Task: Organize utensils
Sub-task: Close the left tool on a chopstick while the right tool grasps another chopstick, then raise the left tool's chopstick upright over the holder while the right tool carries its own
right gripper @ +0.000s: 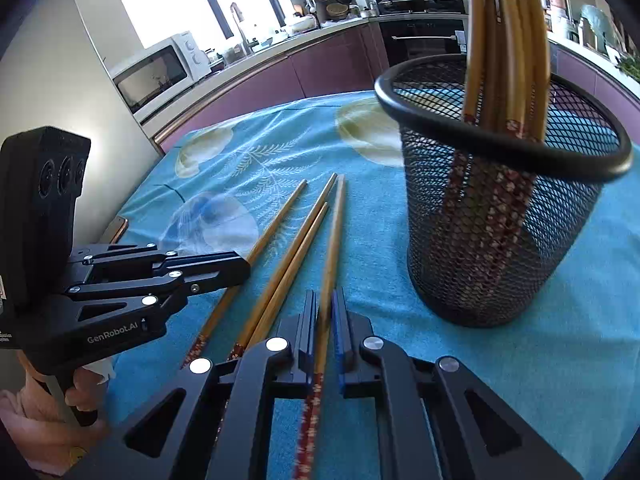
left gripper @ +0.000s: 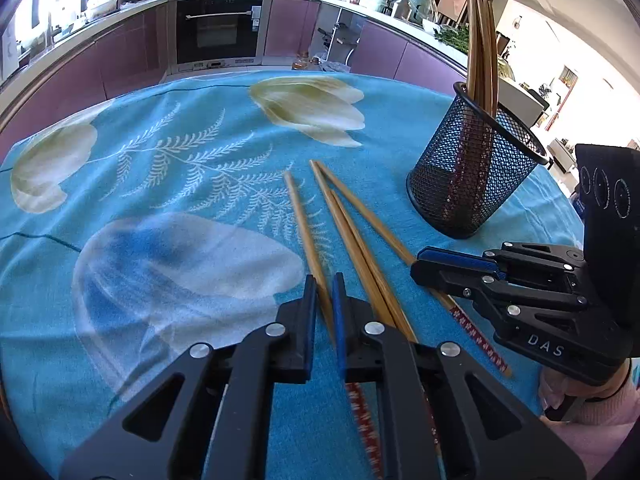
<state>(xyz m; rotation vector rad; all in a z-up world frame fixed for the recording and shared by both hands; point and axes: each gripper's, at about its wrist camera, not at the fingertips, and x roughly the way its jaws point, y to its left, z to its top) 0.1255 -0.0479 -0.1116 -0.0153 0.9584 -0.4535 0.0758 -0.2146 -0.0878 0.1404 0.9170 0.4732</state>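
Left gripper (left gripper: 323, 292) clenches the leftmost chopstick (left gripper: 306, 236); right gripper (right gripper: 325, 308) clenches the rightmost chopstick (right gripper: 334, 240), near the tabletop's (left gripper: 160, 160) front edge.

Tan chopsticks (right gripper: 280, 260) with red flowered ends, black mesh holder (right gripper: 500, 240), blue tablecloth (left gripper: 180, 180) with seemingly cream tulips

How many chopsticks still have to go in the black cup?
Done: several chopsticks already stand in the mesh cup. In hand: the left tongs and the right tongs are each shut on one chopstick lying on the blue cloth. Left: four on the cloth, those two included.
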